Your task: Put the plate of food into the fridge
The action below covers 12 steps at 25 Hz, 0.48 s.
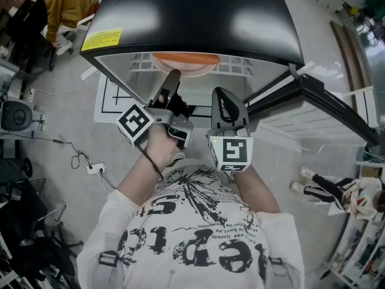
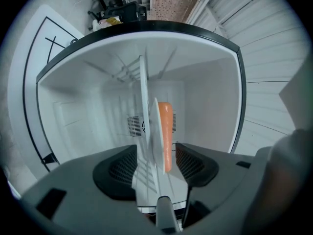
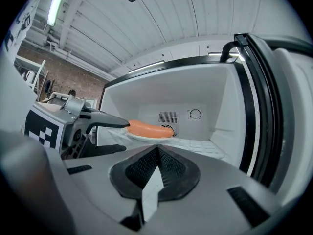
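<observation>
A white plate (image 1: 185, 62) with a long orange sausage (image 3: 149, 129) on it rests on the wire shelf (image 3: 195, 143) inside the open fridge (image 1: 198, 17). My left gripper (image 1: 171, 77) reaches into the fridge up to the plate's near rim. In the left gripper view the plate (image 2: 152, 131) shows edge-on between the wide-open jaws of that gripper (image 2: 155, 163), with a gap on both sides. The left gripper (image 3: 115, 133) also shows in the right gripper view, its jaws above and below the rim. My right gripper (image 1: 225, 104) hangs in front of the fridge opening, pads together (image 3: 156, 163), holding nothing.
The fridge door (image 1: 319, 95) stands swung open to the right. A power strip and cables (image 1: 93, 168) lie on the floor at left. A person in a yellow top (image 1: 69, 2) sits at the far left. A small doll (image 1: 337, 191) lies at right.
</observation>
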Available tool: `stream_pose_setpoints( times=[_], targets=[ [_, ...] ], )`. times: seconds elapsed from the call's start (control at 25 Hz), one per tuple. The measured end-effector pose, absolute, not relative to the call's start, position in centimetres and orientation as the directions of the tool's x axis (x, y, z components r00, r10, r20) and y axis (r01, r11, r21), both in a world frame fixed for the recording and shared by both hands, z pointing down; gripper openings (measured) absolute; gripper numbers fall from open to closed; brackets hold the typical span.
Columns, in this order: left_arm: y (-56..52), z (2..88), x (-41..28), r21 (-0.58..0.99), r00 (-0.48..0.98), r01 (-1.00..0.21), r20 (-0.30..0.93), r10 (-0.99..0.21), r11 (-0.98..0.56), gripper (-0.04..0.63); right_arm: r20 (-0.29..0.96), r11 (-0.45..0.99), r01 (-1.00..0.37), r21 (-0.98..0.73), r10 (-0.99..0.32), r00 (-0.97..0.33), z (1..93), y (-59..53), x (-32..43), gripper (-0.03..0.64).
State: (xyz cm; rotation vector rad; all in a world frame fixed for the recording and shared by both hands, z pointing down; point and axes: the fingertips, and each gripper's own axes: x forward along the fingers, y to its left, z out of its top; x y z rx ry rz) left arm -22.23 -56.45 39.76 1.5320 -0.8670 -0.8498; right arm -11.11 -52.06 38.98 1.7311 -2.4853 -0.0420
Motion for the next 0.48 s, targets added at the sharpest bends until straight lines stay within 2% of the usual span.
stream_pose_setpoints(
  times=[0.12, 0.32, 0.48],
  targets=[
    [-55.8, 39.6, -22.1, 0.987, 0.487, -0.096, -0.065, -0.871, -0.127, 0.232, 0.073, 0.355, -0.931, 0.084, -0.934, -0.350, 38.8, -51.8, -11.4, 0.000],
    [-54.1, 38.4, -21.8, 0.949, 0.522, -0.211, -0.091, -0.848, -0.232, 0.226, 0.058, 0.362, -0.929, 0.074, -0.932, -0.358, 38.4, -51.3, -11.6, 0.000],
    [-52.8, 39.5, -22.1, 0.929, 0.527, -0.289, -0.047, -0.849, -0.231, 0.024, 0.058, 0.360, -0.930, 0.071, -0.932, -0.357, 38.3, -50.7, -11.5, 0.000]
  ],
)
